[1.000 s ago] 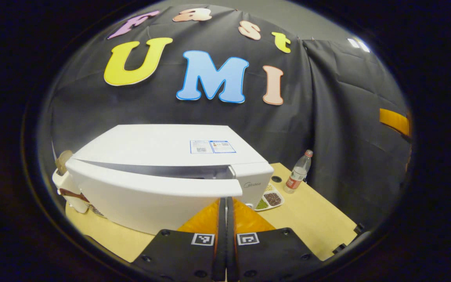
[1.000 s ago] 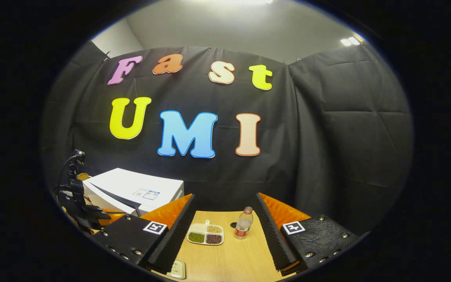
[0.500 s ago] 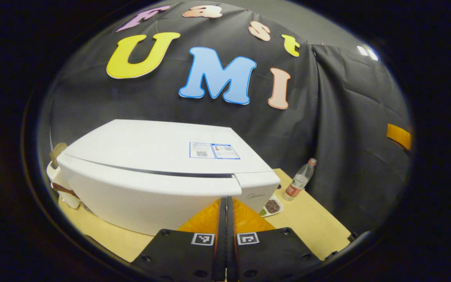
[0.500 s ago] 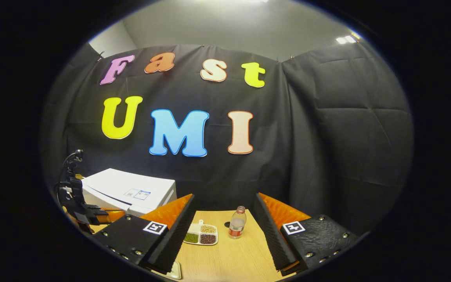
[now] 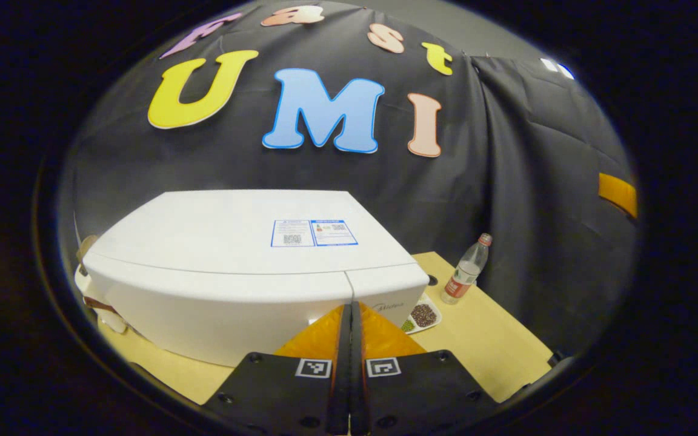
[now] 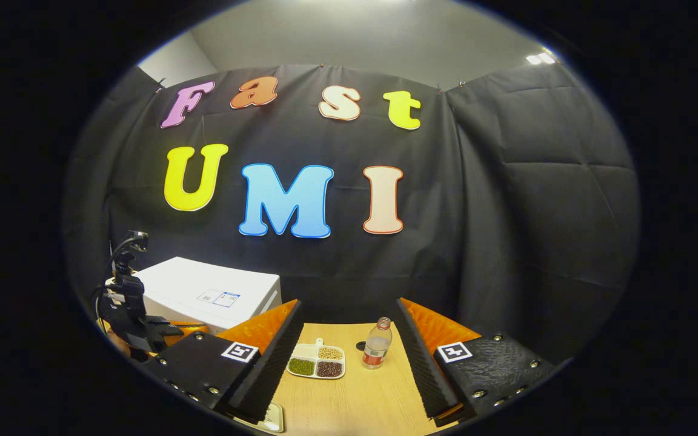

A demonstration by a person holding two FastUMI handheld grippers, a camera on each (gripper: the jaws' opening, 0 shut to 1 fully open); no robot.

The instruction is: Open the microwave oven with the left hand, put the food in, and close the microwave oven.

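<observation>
The white, box-shaped microwave oven [image 5: 246, 266] is rigid and heavy; its door swings stiffly, so grip its right edge. Left gripper [image 5: 350, 315] is closed and empty; right gripper [image 6: 349, 330] is wide open and empty.

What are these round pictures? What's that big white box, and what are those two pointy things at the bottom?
A person holds a grabbing tool in each hand, and each tool has a small camera on it. That makes two round pictures, one per hand.

In the left gripper view, the pointy things are the left gripper. Its two fingers are pressed together, with nothing between them, right up at the front of the big white box. That box is a microwave oven, and its door looks closed.

In the right gripper view, the right gripper has its fingers spread apart and holds nothing. Between them you see a wooden table with a divided dish of beans and a plastic bottle standing upright beside it.
</observation>
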